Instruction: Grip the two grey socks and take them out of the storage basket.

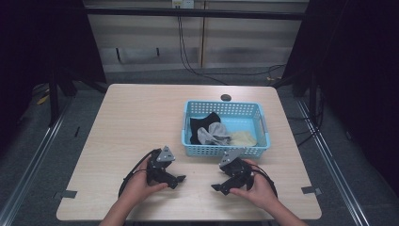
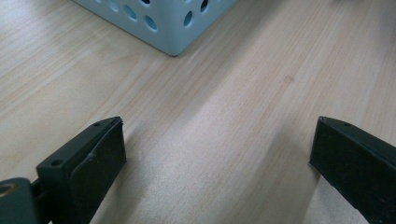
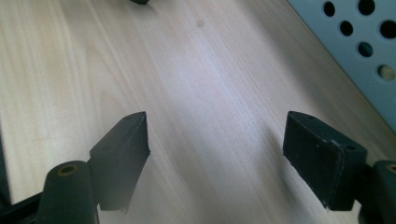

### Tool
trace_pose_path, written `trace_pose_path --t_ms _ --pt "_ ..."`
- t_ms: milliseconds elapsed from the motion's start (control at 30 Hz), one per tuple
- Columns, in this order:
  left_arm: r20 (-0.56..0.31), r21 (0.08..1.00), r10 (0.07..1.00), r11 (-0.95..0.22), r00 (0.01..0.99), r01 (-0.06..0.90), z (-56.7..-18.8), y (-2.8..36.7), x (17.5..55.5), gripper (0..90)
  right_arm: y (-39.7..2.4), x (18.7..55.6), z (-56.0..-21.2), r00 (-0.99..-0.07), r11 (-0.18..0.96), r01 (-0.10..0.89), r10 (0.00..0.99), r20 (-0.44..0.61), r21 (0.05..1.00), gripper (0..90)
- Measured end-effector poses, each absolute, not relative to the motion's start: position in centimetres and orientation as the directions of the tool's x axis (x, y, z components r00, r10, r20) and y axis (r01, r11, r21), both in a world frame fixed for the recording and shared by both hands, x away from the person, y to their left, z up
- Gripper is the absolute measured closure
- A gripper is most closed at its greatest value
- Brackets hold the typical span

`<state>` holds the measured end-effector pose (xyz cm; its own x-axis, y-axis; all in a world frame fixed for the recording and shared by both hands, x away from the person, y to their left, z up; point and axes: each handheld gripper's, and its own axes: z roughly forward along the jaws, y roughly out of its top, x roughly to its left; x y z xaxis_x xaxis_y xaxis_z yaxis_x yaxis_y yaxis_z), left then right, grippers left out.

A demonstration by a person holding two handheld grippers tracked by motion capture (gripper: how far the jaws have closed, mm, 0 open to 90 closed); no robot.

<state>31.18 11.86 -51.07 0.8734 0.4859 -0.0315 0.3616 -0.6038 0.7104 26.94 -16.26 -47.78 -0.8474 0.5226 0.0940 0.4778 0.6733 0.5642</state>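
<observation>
Two black hand-held grippers rest low on the pale wooden table point(image 1: 131, 117), left gripper point(image 1: 180, 179) and right gripper point(image 1: 215, 187) both spread wide, nothing between jaws; a ready pose, facing inward. Just beyond, the light-blue perforated plastic basket point(image 1: 225, 150) holds what look like socks: black point(image 1: 202, 125), grey point(image 1: 211, 134), beige point(image 1: 243, 138), within easy reach.
</observation>
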Motion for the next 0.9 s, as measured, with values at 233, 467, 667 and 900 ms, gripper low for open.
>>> trace_pose_path --t_ms 233,467,667,900 --pt "-0.032 0.710 0.486 -0.604 0.873 0.362 -51.1 11.9 31.2 2.8 -15.5 27.5 -45.1 -0.880 0.773 0.450 0.471 0.071 0.447 23.9" --pt "-0.030 0.709 0.485 -0.606 0.874 0.361 -51.1 11.9 31.2 2.8 -15.2 28.9 -42.6 -0.882 0.806 0.456 0.466 0.070 0.379 24.8" --pt "-0.031 0.710 0.485 -0.605 0.874 0.361 -51.1 11.9 31.2 2.8 -14.8 31.0 -39.9 -0.874 0.798 0.471 0.480 0.076 0.375 25.2" --pt "-0.031 0.710 0.485 -0.605 0.874 0.361 -51.1 11.9 31.2 2.8 -14.5 33.8 -38.1 -0.850 0.769 0.507 0.522 0.076 0.389 26.1"
